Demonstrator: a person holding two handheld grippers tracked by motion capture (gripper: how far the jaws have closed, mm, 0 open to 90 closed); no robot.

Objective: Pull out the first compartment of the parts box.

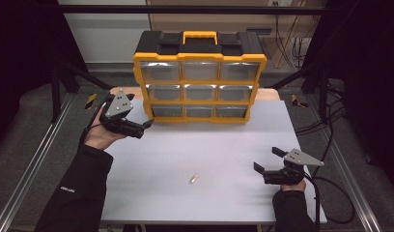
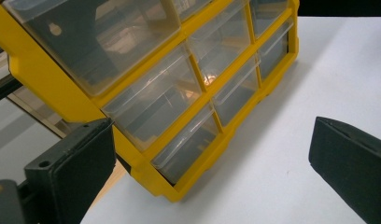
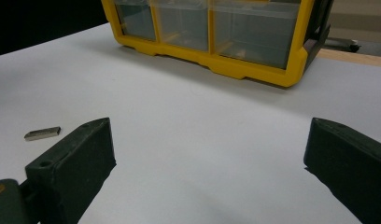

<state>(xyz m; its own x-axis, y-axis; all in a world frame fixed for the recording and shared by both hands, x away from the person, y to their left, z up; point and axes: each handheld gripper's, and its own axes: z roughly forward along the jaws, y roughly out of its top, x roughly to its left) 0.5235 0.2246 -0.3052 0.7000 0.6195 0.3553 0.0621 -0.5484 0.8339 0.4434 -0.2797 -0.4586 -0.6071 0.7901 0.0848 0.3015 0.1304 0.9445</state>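
Note:
A yellow and black drawer organiser [image 1: 200, 77] with clear drawers stands at the back of the white table [image 1: 224, 145]. My left gripper [image 1: 146, 126] hovers open just off the organiser's lower left corner [image 2: 170, 186], nothing between its jaws. A small flat metal piece [image 1: 194, 178] lies on the table near the front middle. My right gripper [image 1: 266, 159] is open at the front right, to the right of that piece. In the right gripper view the metal piece [image 3: 42, 133] lies left of the jaws and the organiser [image 3: 216, 32] stands farther back.
Metal frame rails [image 1: 35, 159] run along both sides of the table. Cables [image 1: 330, 125] trail on the floor at the right. A wooden board [image 1: 267, 94] shows under the organiser's right side.

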